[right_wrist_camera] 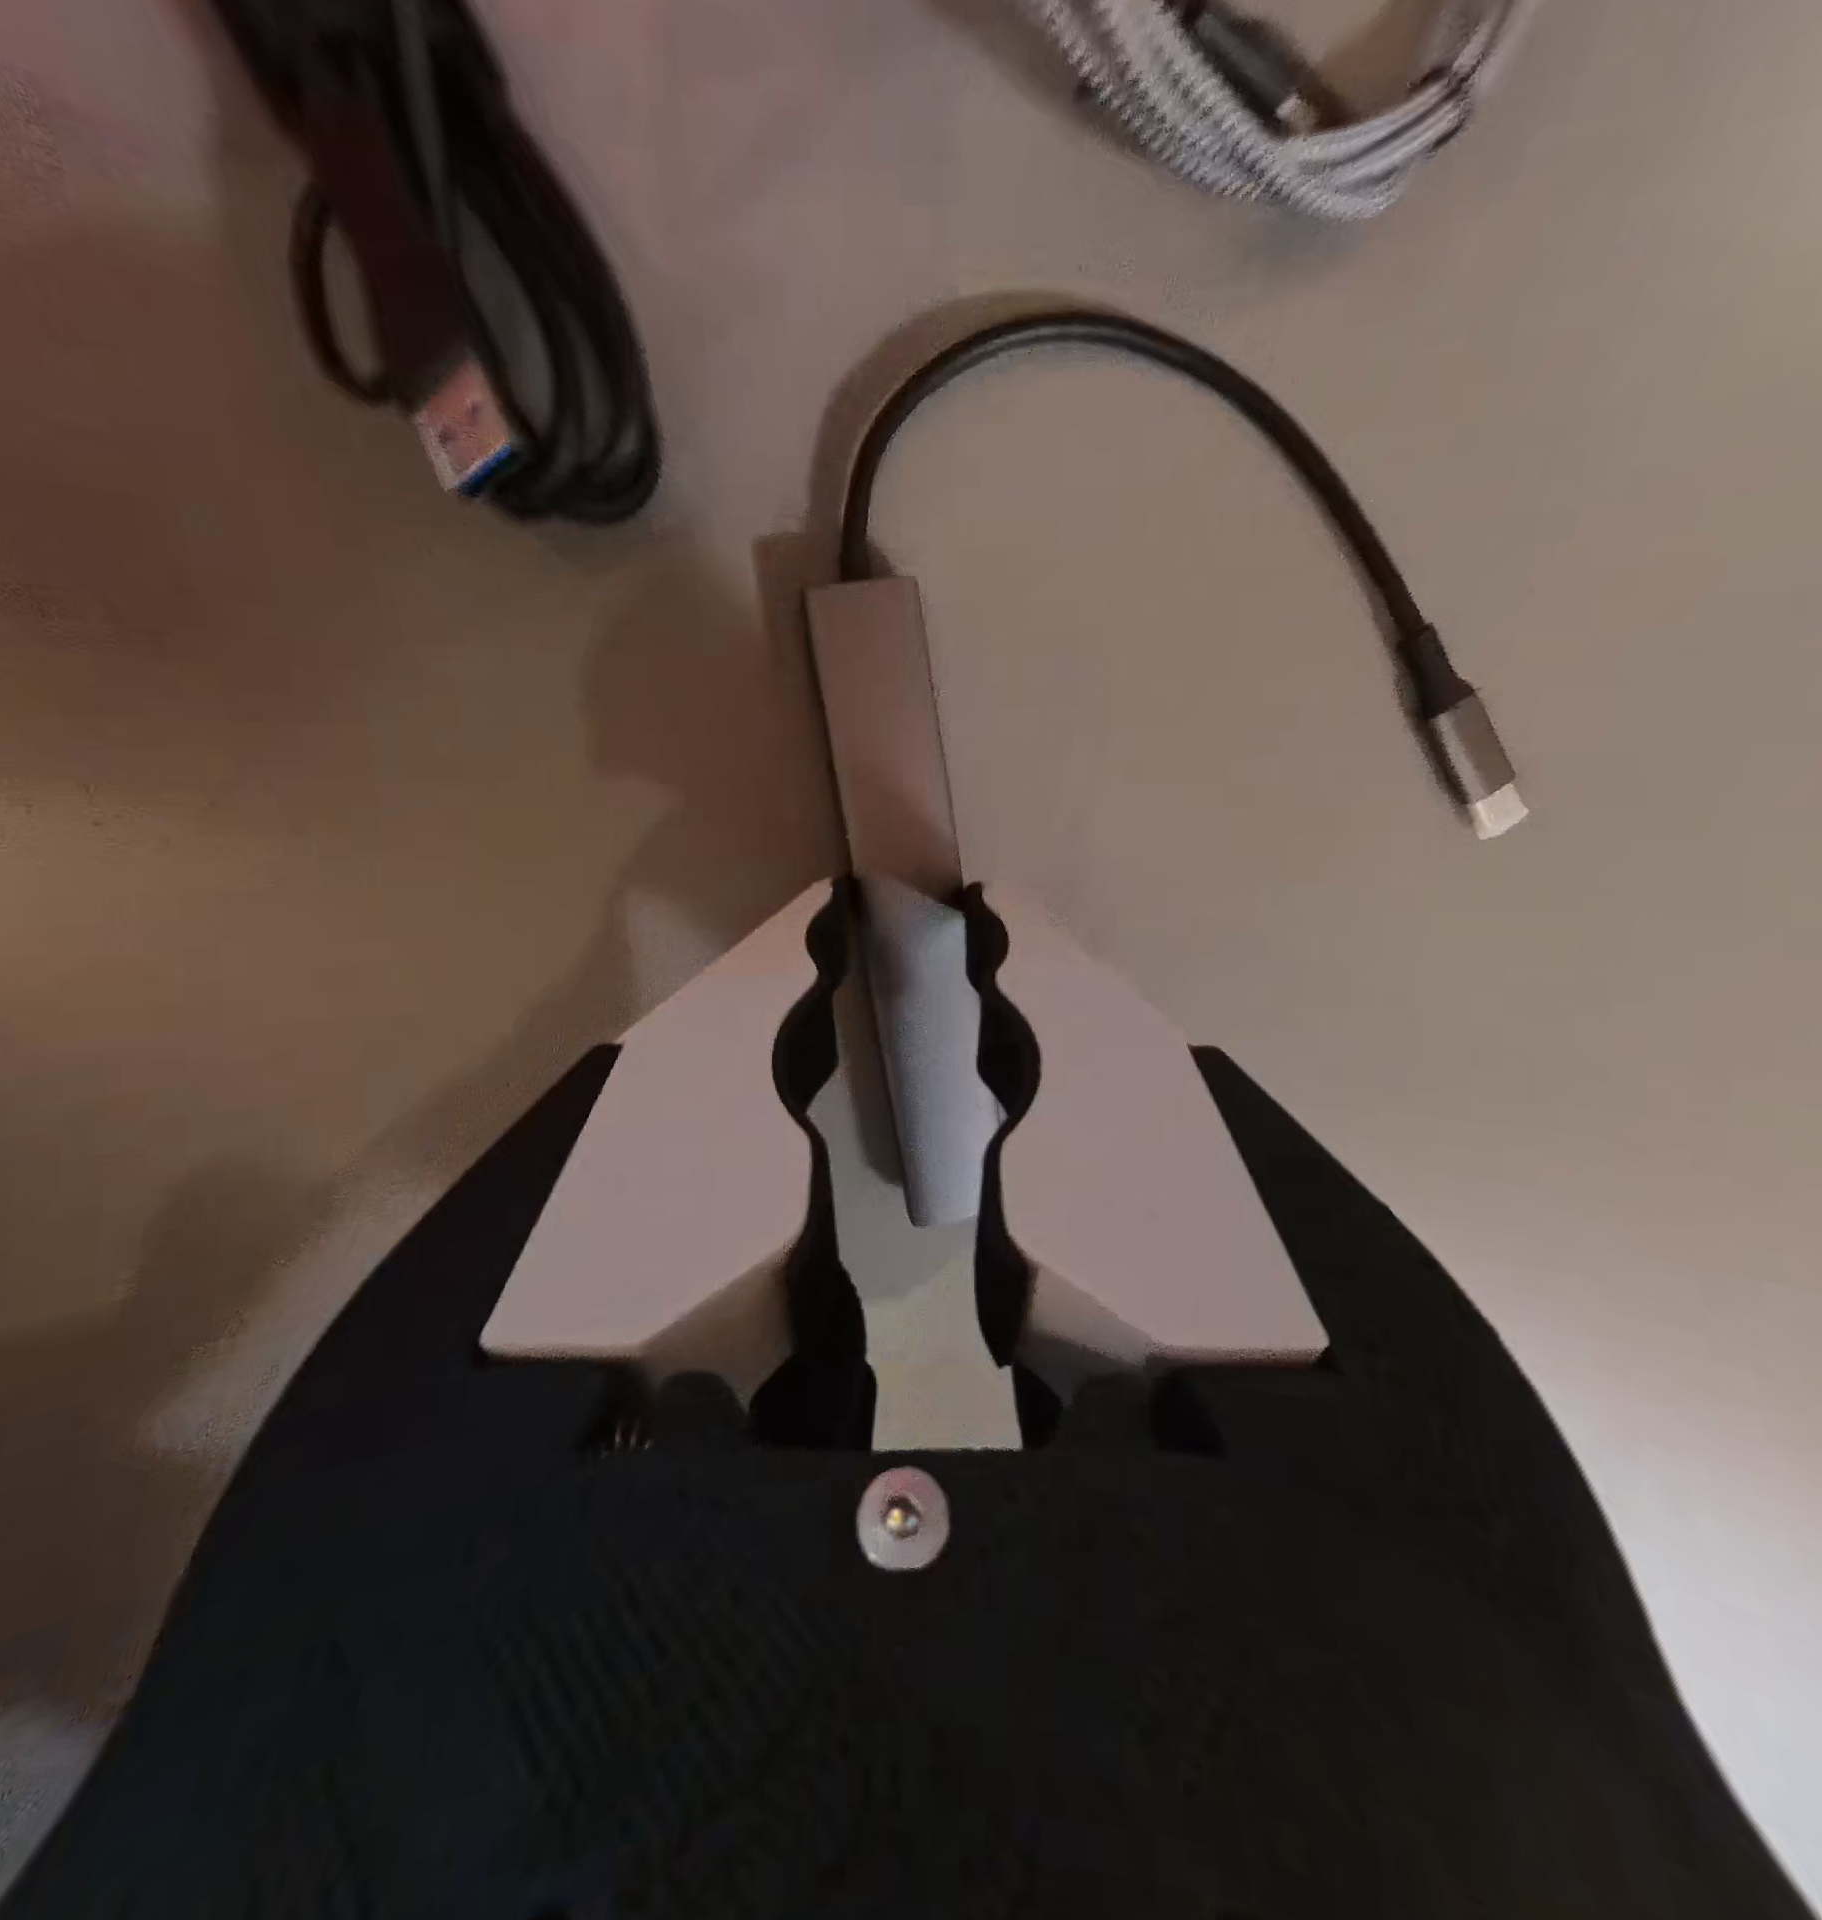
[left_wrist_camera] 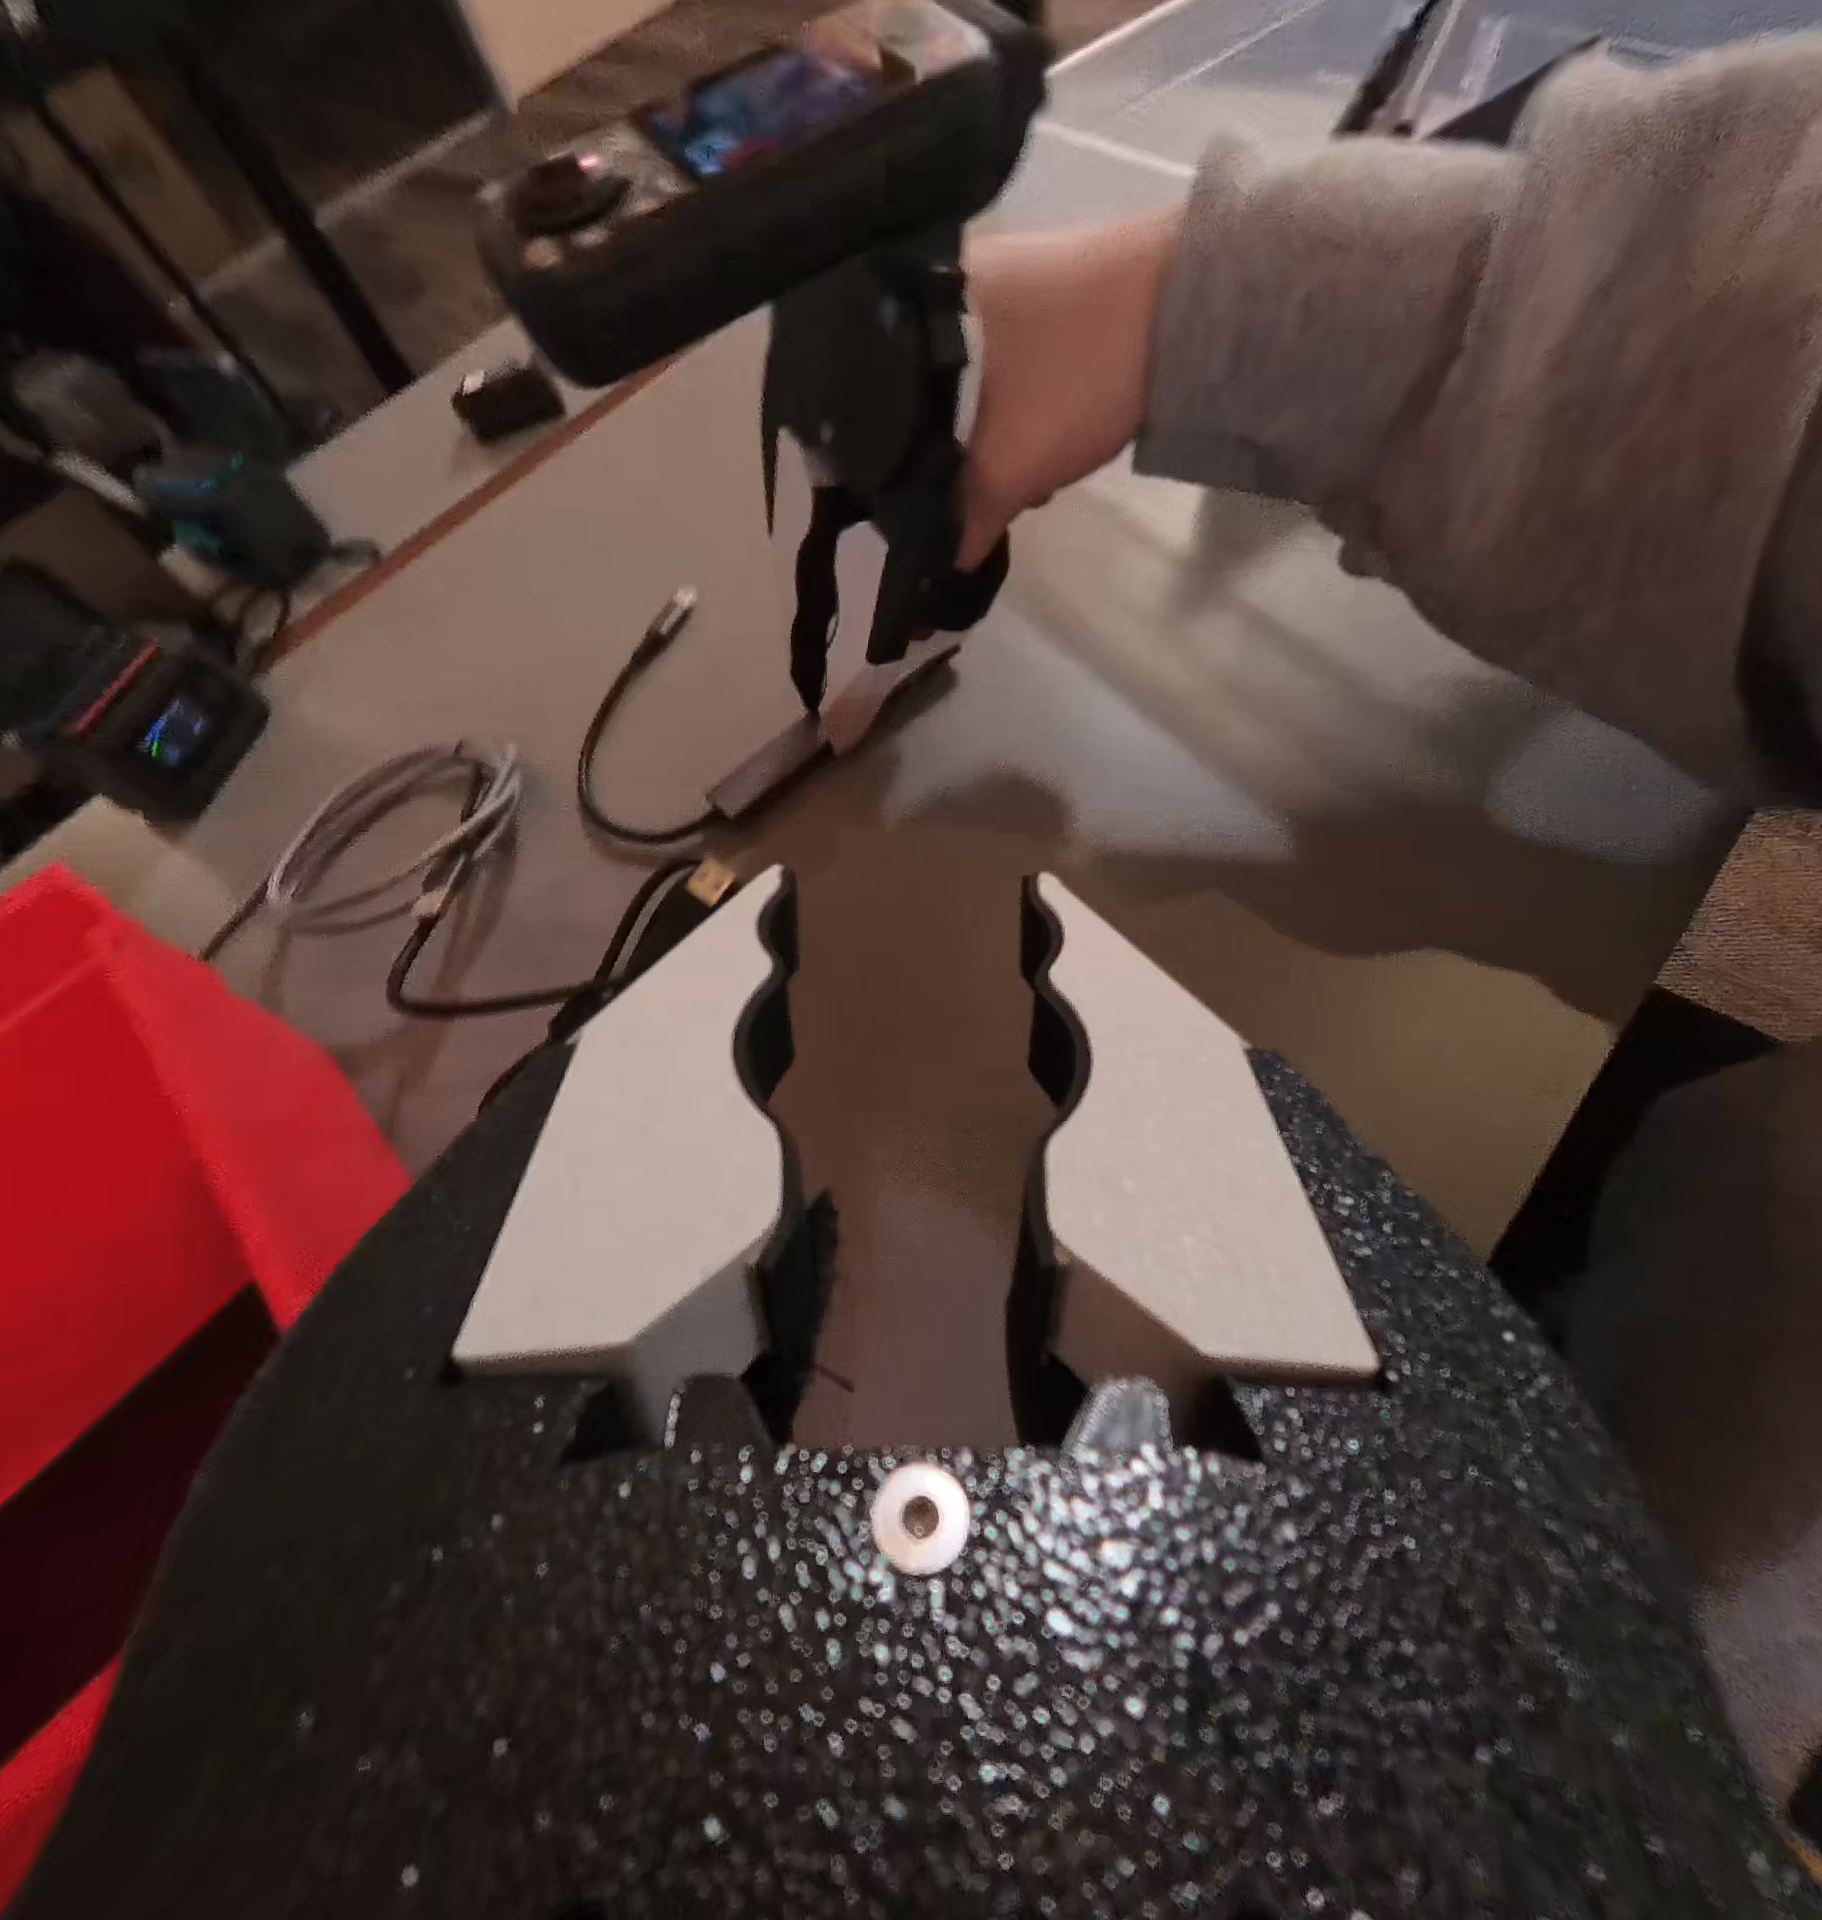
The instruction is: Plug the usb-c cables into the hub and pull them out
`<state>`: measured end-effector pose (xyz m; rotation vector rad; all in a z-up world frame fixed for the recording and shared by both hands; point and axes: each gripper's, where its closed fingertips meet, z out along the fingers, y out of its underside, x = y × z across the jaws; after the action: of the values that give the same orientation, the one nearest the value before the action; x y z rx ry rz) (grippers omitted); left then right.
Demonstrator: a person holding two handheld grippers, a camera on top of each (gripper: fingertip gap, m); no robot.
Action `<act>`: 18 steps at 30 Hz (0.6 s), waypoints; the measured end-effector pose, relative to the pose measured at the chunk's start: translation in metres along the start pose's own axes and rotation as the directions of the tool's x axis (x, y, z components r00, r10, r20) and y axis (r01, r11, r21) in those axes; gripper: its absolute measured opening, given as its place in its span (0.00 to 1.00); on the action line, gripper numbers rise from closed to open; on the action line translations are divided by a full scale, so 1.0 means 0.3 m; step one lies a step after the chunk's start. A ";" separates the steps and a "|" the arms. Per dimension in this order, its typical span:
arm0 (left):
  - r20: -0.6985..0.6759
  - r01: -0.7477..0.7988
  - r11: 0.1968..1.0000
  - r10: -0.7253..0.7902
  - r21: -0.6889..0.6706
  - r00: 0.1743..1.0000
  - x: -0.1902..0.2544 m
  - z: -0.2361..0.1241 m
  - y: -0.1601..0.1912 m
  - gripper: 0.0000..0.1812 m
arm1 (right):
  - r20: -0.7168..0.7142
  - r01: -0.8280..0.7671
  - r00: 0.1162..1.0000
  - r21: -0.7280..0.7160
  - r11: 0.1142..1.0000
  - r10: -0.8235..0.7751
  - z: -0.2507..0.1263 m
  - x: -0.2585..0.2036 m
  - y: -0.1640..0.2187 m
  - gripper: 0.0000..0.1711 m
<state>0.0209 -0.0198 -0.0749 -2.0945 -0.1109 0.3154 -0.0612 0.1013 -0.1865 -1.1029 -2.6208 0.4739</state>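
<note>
A slim grey hub (right_wrist_camera: 886, 727) lies flat on the beige table (right_wrist_camera: 263, 831), and its short black lead ends in a free silver plug (right_wrist_camera: 1473, 758). My right gripper (right_wrist_camera: 907, 894) stands over the hub's near end, its jaws closed against both long sides. In the left wrist view the right gripper (left_wrist_camera: 850, 681) points down onto the hub (left_wrist_camera: 782, 753). My left gripper (left_wrist_camera: 907, 883) is open and empty, just short of the hub. A black cable with a blue-lined metal plug (right_wrist_camera: 460, 436) lies to the left, unplugged.
A coiled grey braided cable (left_wrist_camera: 398, 831) lies left of the hub and also shows in the right wrist view (right_wrist_camera: 1333, 135). A red bin (left_wrist_camera: 107, 1143) stands at the near left. A black tray (left_wrist_camera: 761, 187) sits at the back. A person's sleeve (left_wrist_camera: 1458, 364) reaches in from the right. Spacing between my two grippers at the tips: around 20 centimeters.
</note>
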 end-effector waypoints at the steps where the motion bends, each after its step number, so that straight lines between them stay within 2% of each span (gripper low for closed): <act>1: -0.010 -0.019 1.000 0.019 0.018 1.000 0.016 0.019 -0.005 0.23 | 0.029 0.015 0.999 -0.022 1.000 -0.015 -0.019 -0.011 0.010 0.12; 4: -0.081 -0.039 0.990 0.051 0.138 0.995 0.076 0.081 -0.041 0.26 | 0.158 0.024 0.987 -0.032 0.999 -0.018 -0.099 -0.051 0.027 0.12; 6: -0.014 -0.123 0.974 0.128 0.188 0.992 0.049 0.126 -0.045 0.31 | 0.270 0.021 0.963 -0.012 1.000 -0.017 -0.163 -0.094 0.030 0.12; 10: 0.074 -0.373 0.925 0.367 0.076 0.927 0.017 0.240 0.024 0.34 | 0.422 0.110 0.901 0.000 0.994 -0.099 -0.263 -0.204 0.067 0.12; 13: 0.072 -0.561 0.826 0.557 0.056 0.827 0.065 0.279 0.050 0.21 | 0.504 0.129 0.857 -0.001 0.992 -0.111 -0.312 -0.271 0.097 0.12; 15: 0.059 -0.638 0.765 0.636 0.084 0.770 0.114 0.287 0.054 0.18 | 0.537 0.127 0.836 0.011 0.992 -0.113 -0.335 -0.296 0.109 0.12; 18: 0.043 -0.678 0.730 0.677 0.087 0.734 0.154 0.308 0.062 0.17 | 0.562 0.120 0.817 0.054 0.991 -0.129 -0.358 -0.320 0.110 0.12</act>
<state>0.0396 0.0568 -0.1442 -1.9641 0.6823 0.7533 0.0634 0.0744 -0.1118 -0.8696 -3.1592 0.9127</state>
